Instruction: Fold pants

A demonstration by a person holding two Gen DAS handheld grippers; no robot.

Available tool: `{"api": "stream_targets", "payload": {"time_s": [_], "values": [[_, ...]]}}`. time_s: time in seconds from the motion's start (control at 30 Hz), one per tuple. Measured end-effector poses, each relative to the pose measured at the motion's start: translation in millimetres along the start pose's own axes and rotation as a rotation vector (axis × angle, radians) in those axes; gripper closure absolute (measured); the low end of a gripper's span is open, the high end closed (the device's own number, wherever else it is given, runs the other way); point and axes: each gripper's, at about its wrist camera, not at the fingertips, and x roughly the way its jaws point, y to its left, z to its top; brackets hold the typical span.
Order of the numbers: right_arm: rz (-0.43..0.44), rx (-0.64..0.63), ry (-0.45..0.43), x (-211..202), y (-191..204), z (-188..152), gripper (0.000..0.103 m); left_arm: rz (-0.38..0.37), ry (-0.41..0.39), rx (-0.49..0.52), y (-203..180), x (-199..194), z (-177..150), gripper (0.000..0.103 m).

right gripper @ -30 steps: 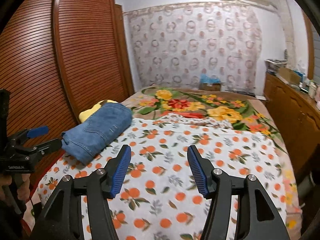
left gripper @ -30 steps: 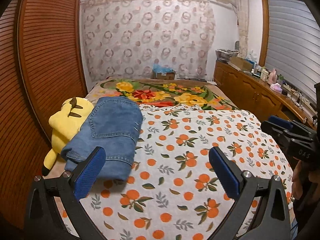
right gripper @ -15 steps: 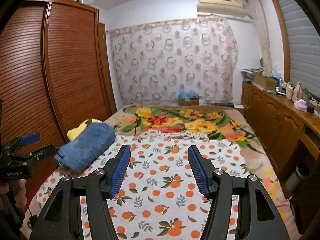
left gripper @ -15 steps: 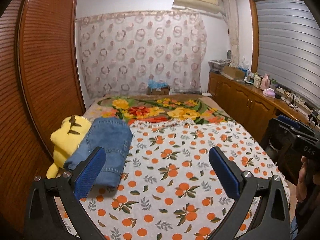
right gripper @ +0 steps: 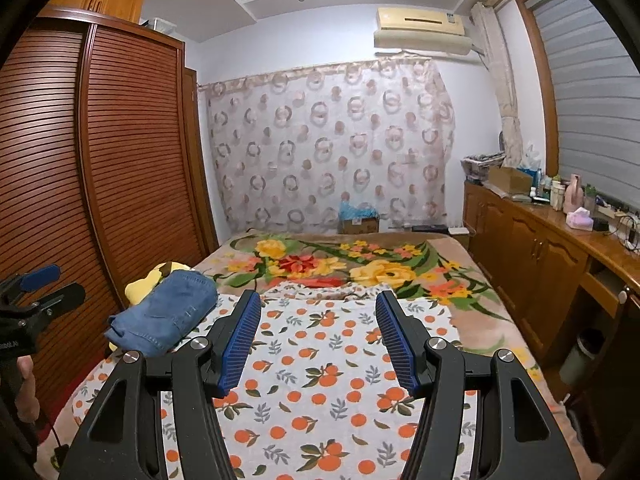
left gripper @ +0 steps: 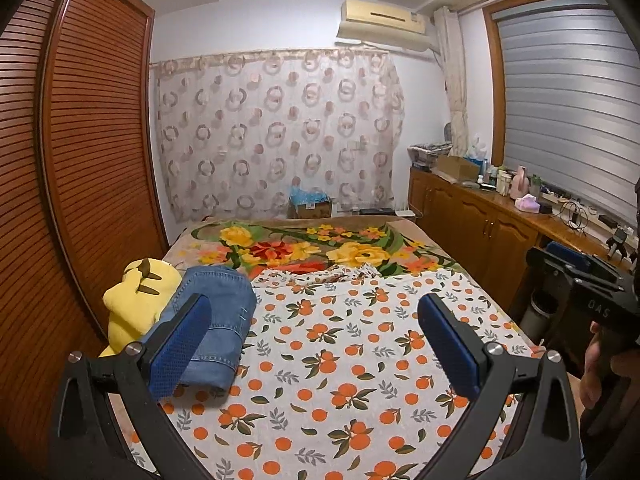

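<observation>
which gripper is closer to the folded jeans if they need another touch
Left. The folded jeans lie just ahead of the left gripper, by its left finger. From the right gripper they sit well off to the left. Both grippers are open and empty.

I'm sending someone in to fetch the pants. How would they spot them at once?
Look at the bed with the orange-print sheet, then along its side nearest the slatted wooden wardrobe. There the folded jeans lie, leaning against a yellow plush toy. They are the only blue denim on the bed.
</observation>
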Motion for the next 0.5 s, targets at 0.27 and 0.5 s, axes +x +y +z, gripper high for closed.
{"api": "stream_targets", "payload": {"time_s": [0.27,0.5], "values": [[-0.005,-0.007,0.000,3.0,1.8,-3.0,0.041,0.000,0.005,-0.002,-0.1,-1.2,-0.4,0.000],[-0.003,-0.009,0.002,4.4,-0.4,-1.9,0.041,0.001,0.004,-0.003,0.5,-1.5,-0.9,0.000]]}}
